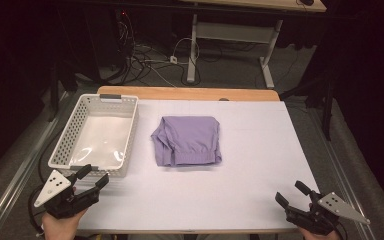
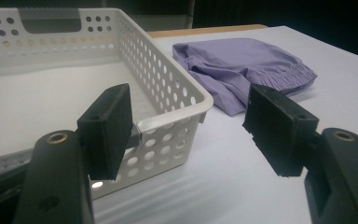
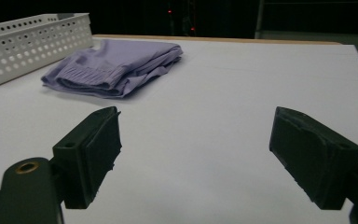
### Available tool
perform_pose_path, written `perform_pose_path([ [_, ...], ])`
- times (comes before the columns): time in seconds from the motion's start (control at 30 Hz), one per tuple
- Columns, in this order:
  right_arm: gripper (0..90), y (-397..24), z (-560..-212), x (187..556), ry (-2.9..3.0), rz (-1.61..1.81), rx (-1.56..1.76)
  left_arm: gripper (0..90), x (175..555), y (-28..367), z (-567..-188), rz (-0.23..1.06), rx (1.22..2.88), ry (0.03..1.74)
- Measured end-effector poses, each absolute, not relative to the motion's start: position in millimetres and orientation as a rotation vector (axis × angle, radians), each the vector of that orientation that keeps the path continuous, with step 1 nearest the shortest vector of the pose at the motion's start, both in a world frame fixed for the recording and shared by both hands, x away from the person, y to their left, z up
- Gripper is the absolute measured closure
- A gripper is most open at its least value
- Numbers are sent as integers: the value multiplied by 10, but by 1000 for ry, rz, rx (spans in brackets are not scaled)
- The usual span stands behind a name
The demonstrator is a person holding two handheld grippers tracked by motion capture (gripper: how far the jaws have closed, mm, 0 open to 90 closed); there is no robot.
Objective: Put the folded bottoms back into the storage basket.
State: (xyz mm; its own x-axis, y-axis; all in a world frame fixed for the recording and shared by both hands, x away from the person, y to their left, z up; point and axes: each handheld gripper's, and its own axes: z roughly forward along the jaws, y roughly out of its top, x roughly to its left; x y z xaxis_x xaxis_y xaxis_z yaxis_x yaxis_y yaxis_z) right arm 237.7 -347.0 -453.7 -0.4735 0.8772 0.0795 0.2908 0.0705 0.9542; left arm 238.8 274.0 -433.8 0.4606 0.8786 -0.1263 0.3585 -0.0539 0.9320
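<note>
High view: the folded purple cloth (image 1: 187,141) lies flat at the centre of the white table (image 1: 260,165), with the white basket (image 1: 60,150) just beside it at 9 o'clock — apart, not touching. My left gripper (image 1: 90,179) sits at 7 o'clock by the basket's near corner, jaws wide, nothing between them. My right gripper (image 1: 292,194) sits at 5 o'clock — jaws likewise wide and bare (well apart from the cloth).
</note>
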Motion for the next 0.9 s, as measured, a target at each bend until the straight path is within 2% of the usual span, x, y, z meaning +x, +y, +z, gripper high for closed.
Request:
perform_pose_path([
  [0.17, 172, -3484, -4537, 2387, 1791, 1402, 1183, 311, 2379, 2697, -4288, 623, 1632, 1075],
  [0.9, 172, -3461, -4536, 2378, 1818, 1422, 1148, 296, 2521, 2387, -4172, 538, 1648, 985],
])
